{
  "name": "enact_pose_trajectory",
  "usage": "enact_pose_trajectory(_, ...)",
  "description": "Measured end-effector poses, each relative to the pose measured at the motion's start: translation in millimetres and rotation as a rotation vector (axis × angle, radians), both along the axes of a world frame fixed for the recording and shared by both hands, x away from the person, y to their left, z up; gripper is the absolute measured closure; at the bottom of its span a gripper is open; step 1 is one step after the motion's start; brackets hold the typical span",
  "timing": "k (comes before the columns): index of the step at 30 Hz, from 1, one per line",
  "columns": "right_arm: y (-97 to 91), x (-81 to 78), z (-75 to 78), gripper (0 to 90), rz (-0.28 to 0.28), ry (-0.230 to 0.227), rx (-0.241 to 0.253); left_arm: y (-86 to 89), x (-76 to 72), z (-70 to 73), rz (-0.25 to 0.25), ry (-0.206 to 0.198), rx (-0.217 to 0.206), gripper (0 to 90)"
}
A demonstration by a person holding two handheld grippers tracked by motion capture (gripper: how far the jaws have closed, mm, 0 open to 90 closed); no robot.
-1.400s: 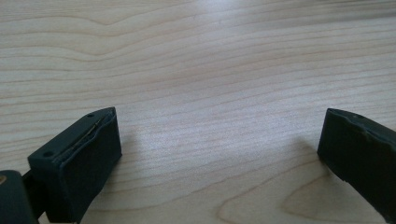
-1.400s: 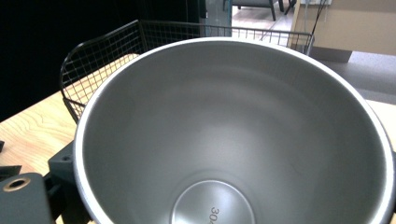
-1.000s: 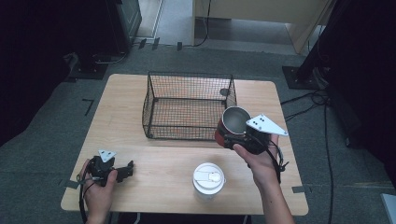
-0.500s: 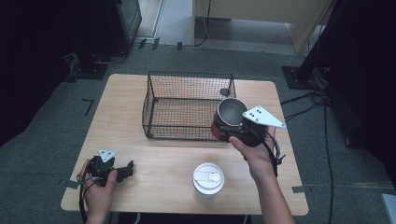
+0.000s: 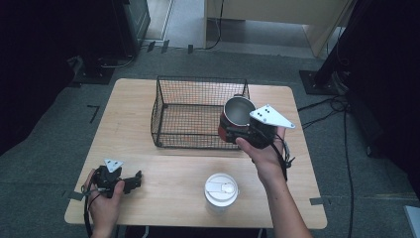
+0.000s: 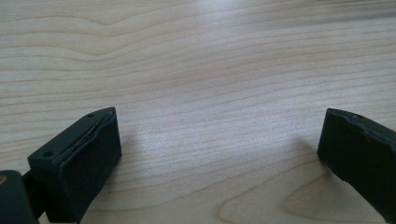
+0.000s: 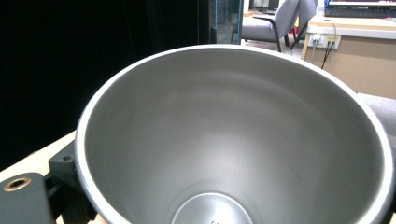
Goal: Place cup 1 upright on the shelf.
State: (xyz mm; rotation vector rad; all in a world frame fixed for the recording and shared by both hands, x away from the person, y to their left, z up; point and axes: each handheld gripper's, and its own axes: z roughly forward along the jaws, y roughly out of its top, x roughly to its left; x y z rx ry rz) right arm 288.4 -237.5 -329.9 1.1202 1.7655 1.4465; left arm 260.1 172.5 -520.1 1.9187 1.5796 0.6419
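Steel tumbler, red outside and bare metal inside, is clamped in the right gripper and held above the table at the wire basket's near right corner; no brand or lettering can be read on it. Its white lid lies on the wood near the front edge. The left gripper rests near the front left corner, jaws wide apart.

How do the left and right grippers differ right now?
The left gripper rests low on the table, jaws open and empty. The right gripper is raised at the wire basket, shut on the steel cup. Both are hand-held and carry a grey plate.
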Motion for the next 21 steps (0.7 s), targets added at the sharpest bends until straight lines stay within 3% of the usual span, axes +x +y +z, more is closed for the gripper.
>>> enact_pose_trajectory(9,7.9,13.9,0.9,7.2,-0.01,-0.043,0.021,0.0,0.0,0.0,0.0,0.0,0.001,0.2)
enact_pose_trajectory(21,13.1,33.8,-4.6,7.3,-0.04,-0.062,0.022,-0.1,0.0,0.0,0.0,0.0,0.0,0.2)
